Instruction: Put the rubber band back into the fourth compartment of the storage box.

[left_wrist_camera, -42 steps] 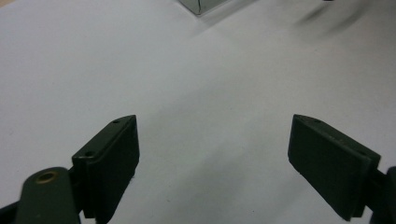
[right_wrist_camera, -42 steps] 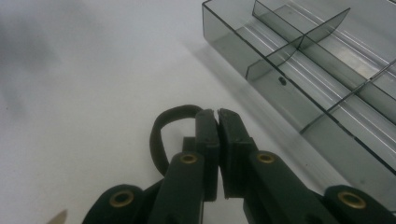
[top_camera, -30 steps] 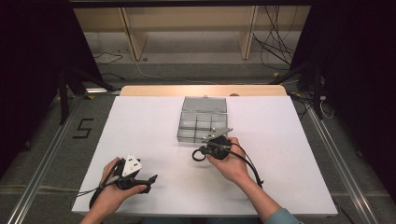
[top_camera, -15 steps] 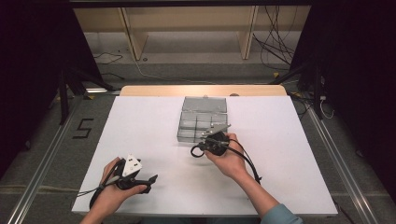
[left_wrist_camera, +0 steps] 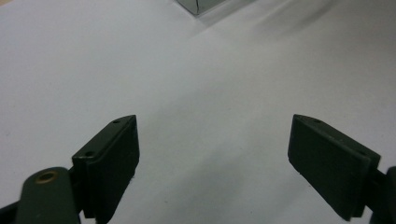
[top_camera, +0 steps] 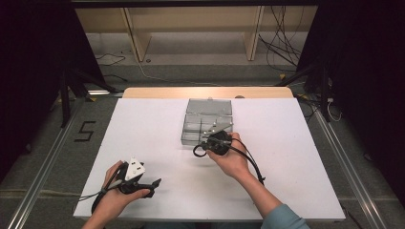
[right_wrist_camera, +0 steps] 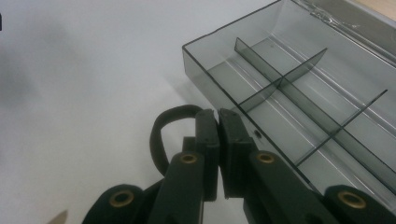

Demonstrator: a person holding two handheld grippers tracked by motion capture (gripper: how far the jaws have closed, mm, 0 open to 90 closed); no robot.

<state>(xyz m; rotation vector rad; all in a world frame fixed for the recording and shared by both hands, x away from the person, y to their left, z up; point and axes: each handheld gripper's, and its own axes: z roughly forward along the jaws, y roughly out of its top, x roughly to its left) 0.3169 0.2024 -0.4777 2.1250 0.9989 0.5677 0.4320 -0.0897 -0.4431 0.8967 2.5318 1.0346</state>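
- Two claws are in the high view, one per hand, and one clear compartment box
- Nearest, at the front left of the white tabletop (top_camera: 157, 133), the left claw (top_camera: 155, 182) lies low in the person's left hand (top_camera: 117, 198); its jaws stand wide apart over bare surface with nothing between them
- In the left gripper view a corner of the box (left_wrist_camera: 198, 5) sits far ahead at the top edge, well apart from that claw
- Farther in, near the middle, the right hand (top_camera: 234, 160) holds the right claw (right_wrist_camera: 218, 122) with its jaws pressed together and nothing seen between them; its black cable (right_wrist_camera: 161, 135) loops beside them
- The box (right_wrist_camera: 299, 93) lies just beyond and to the right of that claw's tips, its near wall just beside them; whether they touch cannot be told
- Thin dividers split the box; at least six cells show, all bare, with its lid laid open behind
- Against a second ago, the right claw has moved forward from the box's near edge to its front right corner; the left claw is unchanged
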